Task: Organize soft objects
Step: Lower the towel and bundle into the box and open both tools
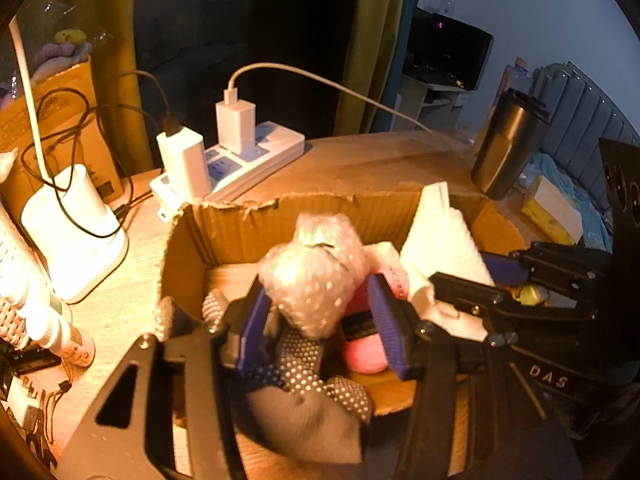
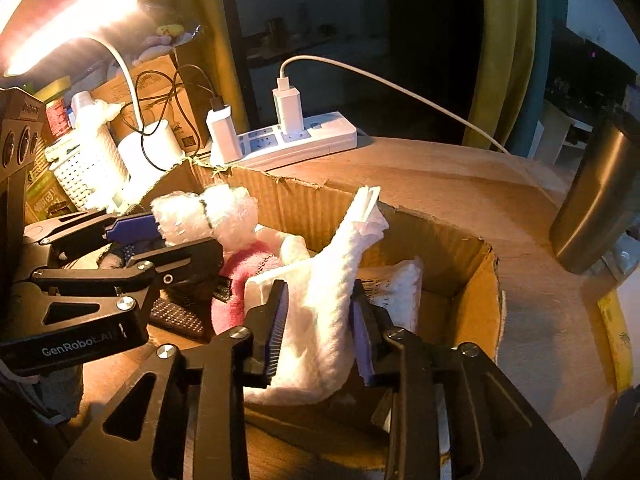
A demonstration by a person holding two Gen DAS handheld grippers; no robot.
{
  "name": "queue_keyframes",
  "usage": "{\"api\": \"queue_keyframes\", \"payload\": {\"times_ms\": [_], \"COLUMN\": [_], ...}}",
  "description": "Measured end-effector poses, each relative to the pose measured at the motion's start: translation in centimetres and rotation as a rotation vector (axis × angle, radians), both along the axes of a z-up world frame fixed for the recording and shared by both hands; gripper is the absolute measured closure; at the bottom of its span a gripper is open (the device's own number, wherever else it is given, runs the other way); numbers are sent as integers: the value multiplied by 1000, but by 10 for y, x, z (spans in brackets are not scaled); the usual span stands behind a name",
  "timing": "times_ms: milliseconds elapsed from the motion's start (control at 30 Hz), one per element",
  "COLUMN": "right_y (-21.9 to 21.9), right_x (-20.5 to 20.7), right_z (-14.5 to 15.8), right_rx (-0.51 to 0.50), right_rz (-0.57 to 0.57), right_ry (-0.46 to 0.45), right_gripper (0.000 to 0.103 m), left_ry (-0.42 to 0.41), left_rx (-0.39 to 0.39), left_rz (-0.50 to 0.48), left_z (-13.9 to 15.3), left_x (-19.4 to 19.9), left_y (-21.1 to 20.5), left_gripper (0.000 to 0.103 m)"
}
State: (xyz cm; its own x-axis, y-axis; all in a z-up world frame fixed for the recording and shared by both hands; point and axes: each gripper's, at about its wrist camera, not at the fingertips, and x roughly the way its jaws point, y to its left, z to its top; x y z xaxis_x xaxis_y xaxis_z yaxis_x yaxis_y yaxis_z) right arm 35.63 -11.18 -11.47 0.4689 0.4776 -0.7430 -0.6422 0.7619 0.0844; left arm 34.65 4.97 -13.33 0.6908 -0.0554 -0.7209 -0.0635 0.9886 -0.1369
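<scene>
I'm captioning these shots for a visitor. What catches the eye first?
A torn cardboard box fills the middle, stuffed with soft things. The left tool straddles a white-and-pink plush toy at the box's left; the right tool straddles a white cloth beside it. Behind the box, a glaring lamp lights a power strip.

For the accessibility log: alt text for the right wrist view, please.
The right gripper straddles a white cloth inside a cardboard box, beside a plush toy at the left gripper. A power strip lies behind.
</scene>
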Motion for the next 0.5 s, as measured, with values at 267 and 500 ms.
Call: {"api": "queue_keyframes", "payload": {"times_ms": [267,500], "right_y": [-8,-19], "right_x": [-11,-23], "right_z": [16,32], "right_rx": [2,11], "right_rz": [-18,-43], "right_ry": [-37,-73], "right_gripper": [63,61], "left_ry": [-38,-83], "left_rx": [15,22], "left_rz": [9,10], "left_z": [16,33], "left_x": [-14,-29], "left_y": [-1,-5], "left_gripper": [50,50]}}
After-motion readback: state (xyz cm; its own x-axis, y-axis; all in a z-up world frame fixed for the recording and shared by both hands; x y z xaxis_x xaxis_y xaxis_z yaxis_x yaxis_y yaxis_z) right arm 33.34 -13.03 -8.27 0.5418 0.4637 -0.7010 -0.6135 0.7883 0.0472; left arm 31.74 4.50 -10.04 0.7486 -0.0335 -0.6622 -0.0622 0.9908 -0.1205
